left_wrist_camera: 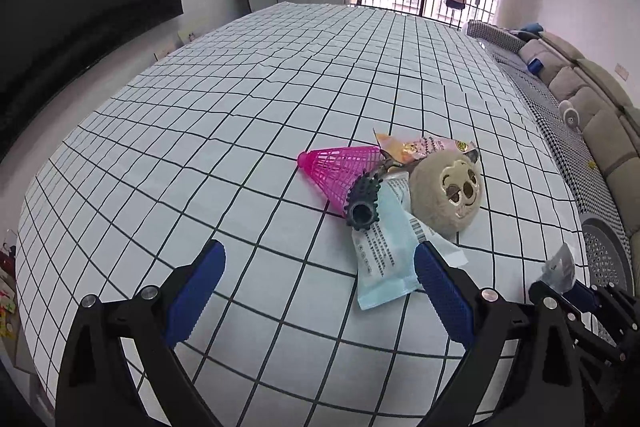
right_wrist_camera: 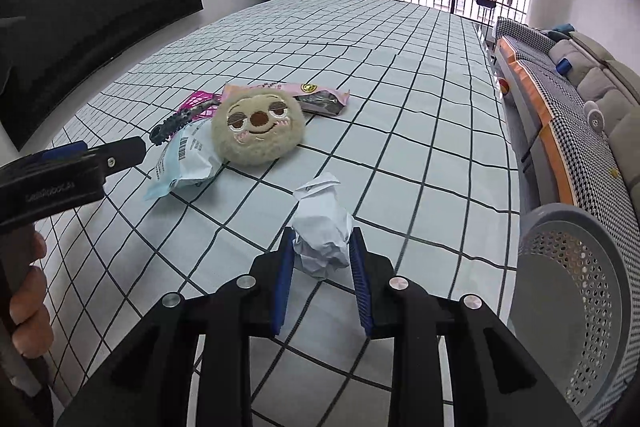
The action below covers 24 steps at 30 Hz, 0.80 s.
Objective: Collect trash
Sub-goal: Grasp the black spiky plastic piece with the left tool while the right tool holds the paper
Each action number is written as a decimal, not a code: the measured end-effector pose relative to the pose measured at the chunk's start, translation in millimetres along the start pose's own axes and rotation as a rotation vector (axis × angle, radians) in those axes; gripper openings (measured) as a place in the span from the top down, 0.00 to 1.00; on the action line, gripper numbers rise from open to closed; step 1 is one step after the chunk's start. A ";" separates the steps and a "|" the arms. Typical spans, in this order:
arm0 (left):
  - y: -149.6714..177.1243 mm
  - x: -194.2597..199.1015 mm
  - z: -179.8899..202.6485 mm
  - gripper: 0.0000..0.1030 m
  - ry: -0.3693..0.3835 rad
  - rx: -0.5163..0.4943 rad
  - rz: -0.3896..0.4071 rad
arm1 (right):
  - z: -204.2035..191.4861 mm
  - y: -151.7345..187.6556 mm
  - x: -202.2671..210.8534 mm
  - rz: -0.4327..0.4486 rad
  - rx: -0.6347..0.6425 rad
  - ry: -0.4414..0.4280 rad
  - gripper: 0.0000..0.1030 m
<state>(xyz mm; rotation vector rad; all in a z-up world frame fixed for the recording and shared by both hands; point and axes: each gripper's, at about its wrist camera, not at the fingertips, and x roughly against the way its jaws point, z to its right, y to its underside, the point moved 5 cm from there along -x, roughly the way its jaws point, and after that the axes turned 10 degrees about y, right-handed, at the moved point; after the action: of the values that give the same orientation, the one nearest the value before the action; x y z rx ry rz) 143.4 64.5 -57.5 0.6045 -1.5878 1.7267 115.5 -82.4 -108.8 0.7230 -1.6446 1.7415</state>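
My right gripper (right_wrist_camera: 323,239) is shut on a crumpled ball of white paper (right_wrist_camera: 322,231), held just above the checked tablecloth (right_wrist_camera: 400,155). The left wrist view shows that gripper (left_wrist_camera: 570,285) and the paper (left_wrist_camera: 560,265) at the right edge. My left gripper (left_wrist_camera: 320,251) is open and holds nothing; its right pad sits beside a light blue wrapper (left_wrist_camera: 384,259). Behind the wrapper lie a pink-and-orange snack wrapper (left_wrist_camera: 420,147), a pink plastic shuttlecock (left_wrist_camera: 344,171) and a black spiky roller (left_wrist_camera: 362,203). A grey perforated basket (right_wrist_camera: 580,287) stands off the table's right edge.
A round beige plush sloth face (right_wrist_camera: 258,129) rests on the wrappers in the pile. A sofa (right_wrist_camera: 592,79) runs along the right wall, a large dark screen (right_wrist_camera: 100,7) along the left. A hand (right_wrist_camera: 28,287) grips the left gripper (right_wrist_camera: 80,163).
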 end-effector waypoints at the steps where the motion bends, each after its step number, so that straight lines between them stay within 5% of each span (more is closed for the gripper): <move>1: -3.1 -3.6 -1.6 0.09 -0.003 0.001 -0.003 | 2.2 0.4 2.3 0.003 -0.006 -0.004 0.74; 15: -26.0 -41.5 -12.8 0.12 0.013 0.022 -0.037 | 14.2 0.4 0.8 -0.006 -0.033 -0.016 0.74; 24: -24.4 -42.6 -13.3 0.48 0.087 0.027 -0.046 | 14.4 -0.4 0.3 -0.003 -0.035 -0.018 0.74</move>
<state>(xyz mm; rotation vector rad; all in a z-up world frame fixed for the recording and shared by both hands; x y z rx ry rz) 190.8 69.8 -75.0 0.5669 -1.4814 1.7196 115.2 -96.7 -107.3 0.7268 -1.6809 1.7042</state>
